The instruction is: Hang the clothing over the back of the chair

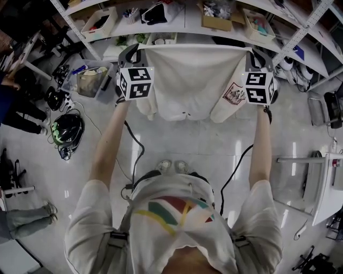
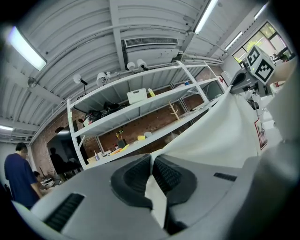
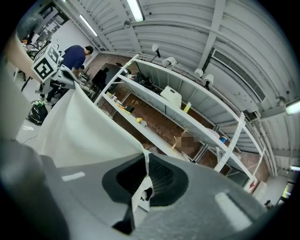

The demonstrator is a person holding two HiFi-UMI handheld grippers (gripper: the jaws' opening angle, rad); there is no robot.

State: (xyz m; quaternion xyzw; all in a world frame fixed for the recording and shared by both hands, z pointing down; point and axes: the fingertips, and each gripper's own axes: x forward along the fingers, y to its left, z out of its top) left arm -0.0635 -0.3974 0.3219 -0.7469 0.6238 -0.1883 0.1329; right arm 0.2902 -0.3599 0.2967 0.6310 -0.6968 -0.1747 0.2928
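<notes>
Beyond the shirt (image 1: pixel 185 80), shelf boxes (image 1: pixel 217 23) hold clutter (image 1: pixel 213 9).

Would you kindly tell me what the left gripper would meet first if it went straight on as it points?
Probably the white metal shelving rack: the left gripper, shut on the white cloth garment, points toward it, though depth is unclear.

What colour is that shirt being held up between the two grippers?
Off-white shirt, with a small dark print near one edge; the head view shows it best.
</notes>
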